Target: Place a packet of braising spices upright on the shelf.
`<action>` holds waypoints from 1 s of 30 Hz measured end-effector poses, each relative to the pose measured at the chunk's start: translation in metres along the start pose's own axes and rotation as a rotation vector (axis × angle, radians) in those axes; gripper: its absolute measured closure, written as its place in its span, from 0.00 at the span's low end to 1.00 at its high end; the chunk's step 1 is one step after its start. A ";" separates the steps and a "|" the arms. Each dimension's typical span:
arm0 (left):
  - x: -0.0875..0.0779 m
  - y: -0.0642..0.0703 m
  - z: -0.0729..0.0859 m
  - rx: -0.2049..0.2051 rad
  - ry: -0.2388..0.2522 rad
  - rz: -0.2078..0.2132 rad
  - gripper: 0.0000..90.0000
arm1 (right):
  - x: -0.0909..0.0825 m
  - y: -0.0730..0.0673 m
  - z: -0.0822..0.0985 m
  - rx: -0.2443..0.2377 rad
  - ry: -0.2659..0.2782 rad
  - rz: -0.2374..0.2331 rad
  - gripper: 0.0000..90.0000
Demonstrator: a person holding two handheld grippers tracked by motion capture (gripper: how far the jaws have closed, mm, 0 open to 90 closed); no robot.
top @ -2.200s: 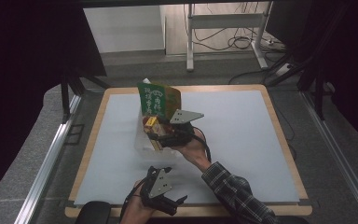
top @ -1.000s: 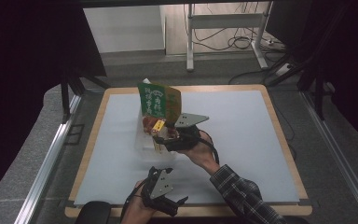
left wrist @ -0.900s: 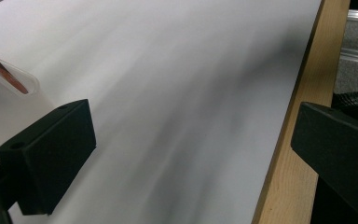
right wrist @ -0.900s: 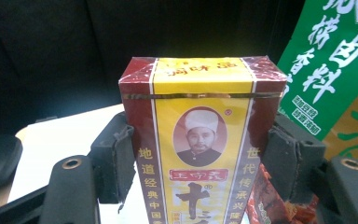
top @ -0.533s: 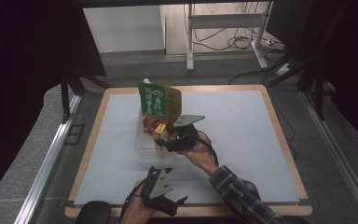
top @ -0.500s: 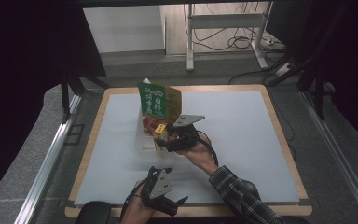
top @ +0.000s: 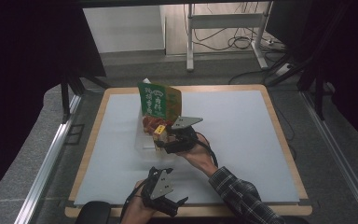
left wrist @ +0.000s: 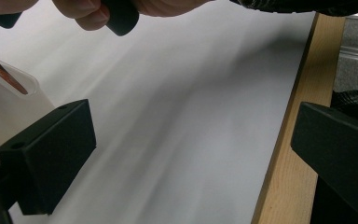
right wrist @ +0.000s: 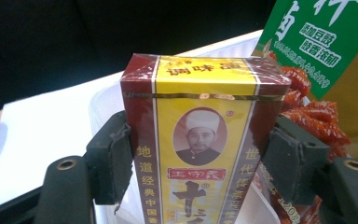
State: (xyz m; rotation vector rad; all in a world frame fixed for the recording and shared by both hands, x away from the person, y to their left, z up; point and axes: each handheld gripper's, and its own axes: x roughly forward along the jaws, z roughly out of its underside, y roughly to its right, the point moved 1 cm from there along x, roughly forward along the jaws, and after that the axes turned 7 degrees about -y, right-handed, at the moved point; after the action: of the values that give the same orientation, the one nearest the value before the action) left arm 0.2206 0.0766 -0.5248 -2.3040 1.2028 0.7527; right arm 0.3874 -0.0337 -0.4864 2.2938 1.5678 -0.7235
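A maroon and yellow seasoning box (right wrist: 200,102) stands upright between the jaws of my right gripper (right wrist: 200,168), low inside a clear plastic container (right wrist: 103,95). The jaws have just been opening a little, and both pads still lie against the box's sides. From above, the right gripper (top: 162,141) sits at the container (top: 142,140), just in front of a green snack bag (top: 159,100) that leans in it. My left gripper (top: 177,204) rests near the table's front edge, with its jaws (left wrist: 191,140) open and nothing between them.
Red snack pieces (right wrist: 319,116) lie packed beside the box in the container. The white mat (top: 242,135) has a wooden border (top: 279,135). The right hand (left wrist: 121,7) hangs above the left gripper's view. A metal stand (top: 223,28) is beyond the table.
The right gripper has come down and slightly toward the near side with the box, lowering it into the container. The left gripper has stayed put.
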 end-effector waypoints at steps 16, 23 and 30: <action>-0.001 -0.001 0.000 -0.005 0.008 -0.009 0.00 | -0.008 -0.001 -0.004 -0.034 -0.033 0.005 0.09; -0.002 -0.001 0.000 -0.009 0.015 -0.017 0.00 | -0.016 -0.003 -0.007 -0.038 -0.036 0.002 0.08; -0.002 -0.002 0.000 -0.012 0.020 -0.022 0.00 | -0.023 -0.004 -0.011 -0.041 -0.045 0.003 0.07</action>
State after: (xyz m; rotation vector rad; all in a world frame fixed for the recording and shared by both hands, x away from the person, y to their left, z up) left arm 0.2210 0.0788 -0.5231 -2.3360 1.1830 0.7324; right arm 0.3798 -0.0454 -0.4646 2.2347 1.5451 -0.7301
